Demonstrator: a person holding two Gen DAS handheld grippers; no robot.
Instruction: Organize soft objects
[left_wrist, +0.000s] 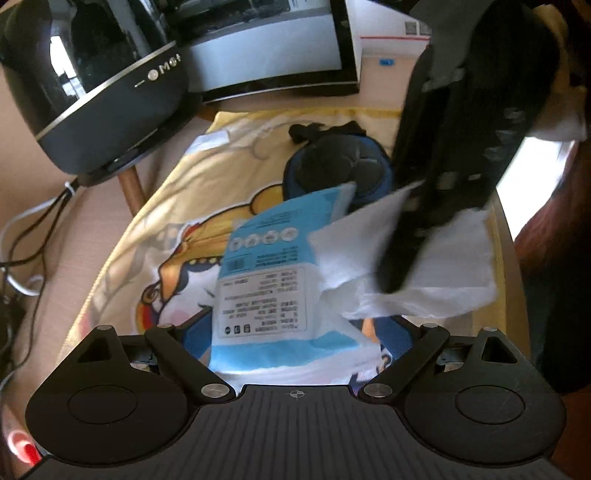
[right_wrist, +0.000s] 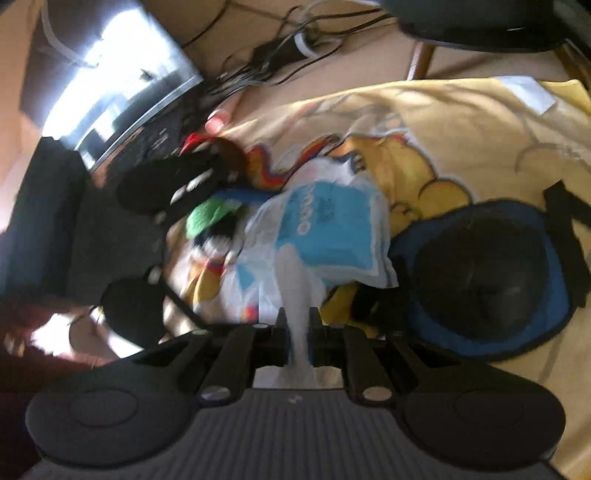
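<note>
My right claw (right_wrist: 298, 332) pinches a tissue (right_wrist: 295, 288) pulled from the pack (right_wrist: 325, 229) just ahead. My left claw (left_wrist: 295, 354) is spread wide, the pack (left_wrist: 269, 280) between its jaws, untouched.

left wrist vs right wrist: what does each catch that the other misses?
Left wrist only: a monitor, the pack's printed label panel, and the right claw from outside, gripping a white tissue.

Right wrist only: a green-and-black soft toy, a cable tangle, and the left claw's finger, blurred.

Both: the blue-and-white tissue pack, the yellow cartoon cloth, the round black-and-blue pad.
</note>
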